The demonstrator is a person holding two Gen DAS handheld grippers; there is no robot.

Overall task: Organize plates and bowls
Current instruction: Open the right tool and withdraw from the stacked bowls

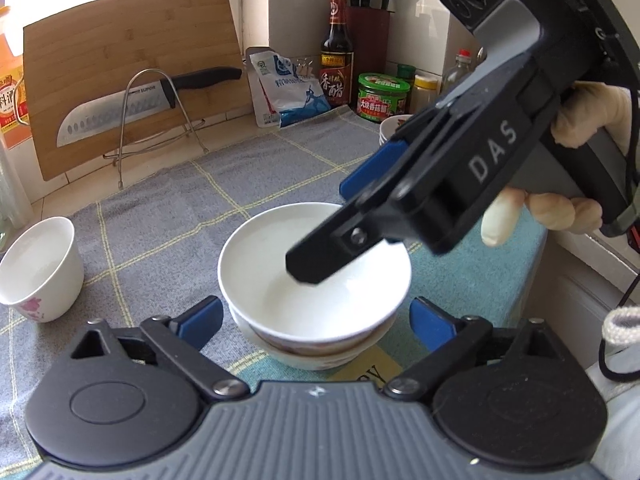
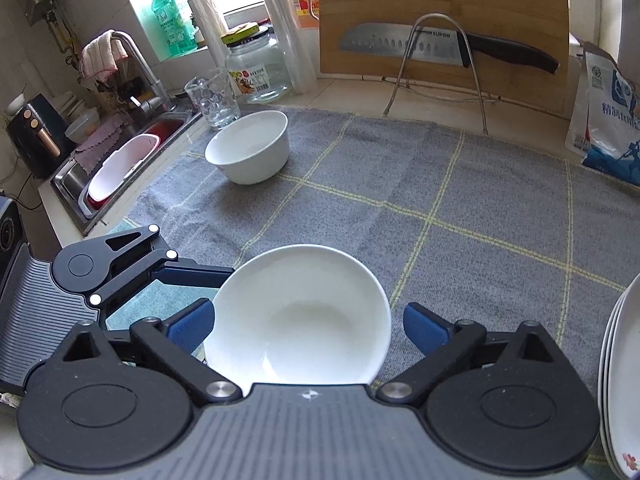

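Observation:
A white bowl sits on top of a short stack of bowls on the grey checked cloth. My left gripper is open, with a blue pad on either side of the stack and apart from it. My right gripper, held by a gloved hand, reaches in from the right with one finger over the bowl's hollow. In the right wrist view the same bowl lies between the open pads of the right gripper. Another white bowl stands alone at the left.
A stack of plates is at the right edge. A cutting board and a knife on a wire rack lean at the back. Bottles, a jar and a salt bag stand behind. A glass and sink lie left.

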